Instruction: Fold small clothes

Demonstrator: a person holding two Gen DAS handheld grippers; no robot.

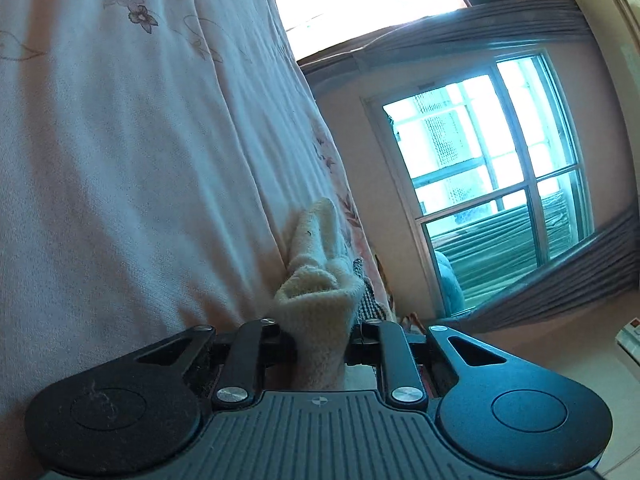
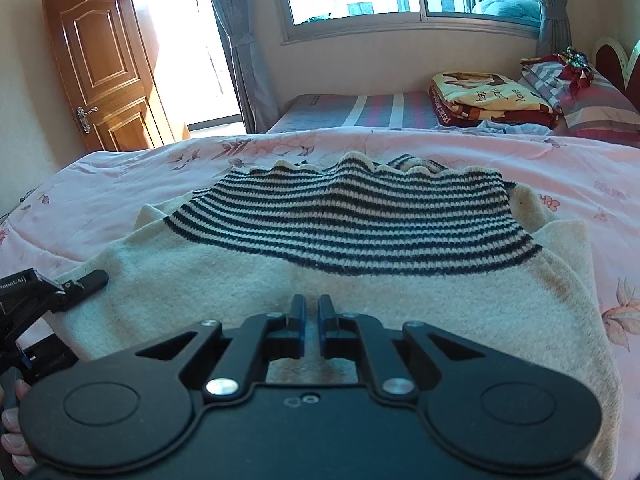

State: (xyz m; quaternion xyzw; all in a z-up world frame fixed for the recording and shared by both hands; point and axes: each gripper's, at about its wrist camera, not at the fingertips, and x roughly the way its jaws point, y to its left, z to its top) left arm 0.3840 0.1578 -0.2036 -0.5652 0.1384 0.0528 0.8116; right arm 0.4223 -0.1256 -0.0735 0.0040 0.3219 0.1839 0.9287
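Observation:
A small cream knitted sweater point(image 2: 248, 280) with a black-and-white striped part point(image 2: 352, 224) lies spread on a pink flowered bedspread point(image 2: 120, 184). My right gripper point(image 2: 311, 304) is shut, its tips just over the cream near hem; I cannot tell whether it pinches any cloth. In the left wrist view my left gripper point(image 1: 322, 336) is shut on a bunched cream edge of the sweater point(image 1: 316, 300), raised off the bedspread point(image 1: 140, 160). One of its fingers point(image 2: 94, 278) shows at the sweater's left edge in the right wrist view.
A person's hand point(image 2: 12, 420) is at the lower left. Beyond the bedspread lies a striped mattress point(image 2: 360, 114) with folded blankets point(image 2: 488, 96) and a pillow point(image 2: 600, 108). A wooden door point(image 2: 100, 68) stands open at the left, under-window wall and curtains behind.

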